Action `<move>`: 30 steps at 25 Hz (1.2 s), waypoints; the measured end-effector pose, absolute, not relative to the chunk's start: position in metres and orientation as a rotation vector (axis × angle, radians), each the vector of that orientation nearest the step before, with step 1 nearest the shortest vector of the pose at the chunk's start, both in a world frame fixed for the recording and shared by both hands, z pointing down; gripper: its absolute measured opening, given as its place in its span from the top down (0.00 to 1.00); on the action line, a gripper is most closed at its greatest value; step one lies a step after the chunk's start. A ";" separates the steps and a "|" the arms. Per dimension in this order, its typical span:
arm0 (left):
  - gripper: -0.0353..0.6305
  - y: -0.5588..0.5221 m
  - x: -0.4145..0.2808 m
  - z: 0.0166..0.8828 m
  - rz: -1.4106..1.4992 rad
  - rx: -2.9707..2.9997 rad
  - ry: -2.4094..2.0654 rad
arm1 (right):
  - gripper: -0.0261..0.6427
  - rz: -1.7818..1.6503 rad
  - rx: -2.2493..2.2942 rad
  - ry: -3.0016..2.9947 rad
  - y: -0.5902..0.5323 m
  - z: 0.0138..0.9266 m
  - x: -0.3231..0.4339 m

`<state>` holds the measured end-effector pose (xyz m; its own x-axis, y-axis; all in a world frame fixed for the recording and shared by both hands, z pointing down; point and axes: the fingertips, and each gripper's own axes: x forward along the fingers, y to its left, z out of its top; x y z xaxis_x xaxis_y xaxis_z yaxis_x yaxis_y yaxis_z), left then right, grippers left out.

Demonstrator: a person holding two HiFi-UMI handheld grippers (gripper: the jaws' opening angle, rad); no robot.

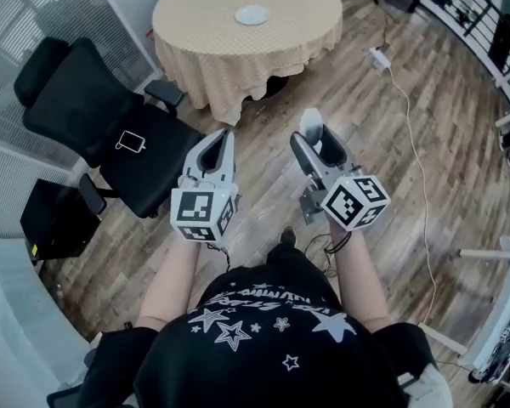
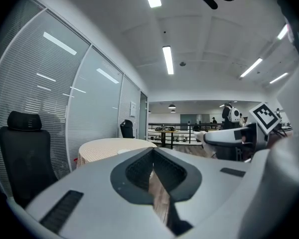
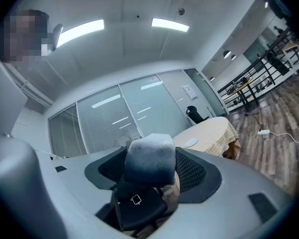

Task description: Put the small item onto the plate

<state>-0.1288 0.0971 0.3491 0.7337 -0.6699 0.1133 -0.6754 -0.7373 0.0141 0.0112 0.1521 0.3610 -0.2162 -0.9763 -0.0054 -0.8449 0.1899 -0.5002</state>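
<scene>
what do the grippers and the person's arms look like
Both the left gripper and right gripper have pale grey, wedge-shaped jaws with dark ribbed pads. Each carries a white cube with black square markers. The person wears a black short-sleeved top printed with white stars; forearms are bare.

Head view: steeply down from the person's head, table [image 1: 206, 32] far ahead. Both gripper views — low, level, facing forward — share that table and the black chair [image 1: 93, 117].
</scene>
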 end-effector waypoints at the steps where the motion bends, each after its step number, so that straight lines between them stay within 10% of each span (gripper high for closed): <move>1: 0.95 0.091 -0.122 0.352 0.165 2.861 -1.137 | 0.51 -0.578 -1.715 2.158 0.145 0.363 0.020; 30: 0.95 -0.050 -0.018 0.384 0.168 2.756 -1.192 | 0.51 -0.650 -1.708 2.222 0.009 0.407 0.113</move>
<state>-0.0185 -0.0503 0.3842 0.6812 -0.7155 0.1552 -0.7305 -0.6784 0.0787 0.1133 0.0086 0.4072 -0.2724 -0.9602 0.0619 -0.8421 0.2068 -0.4981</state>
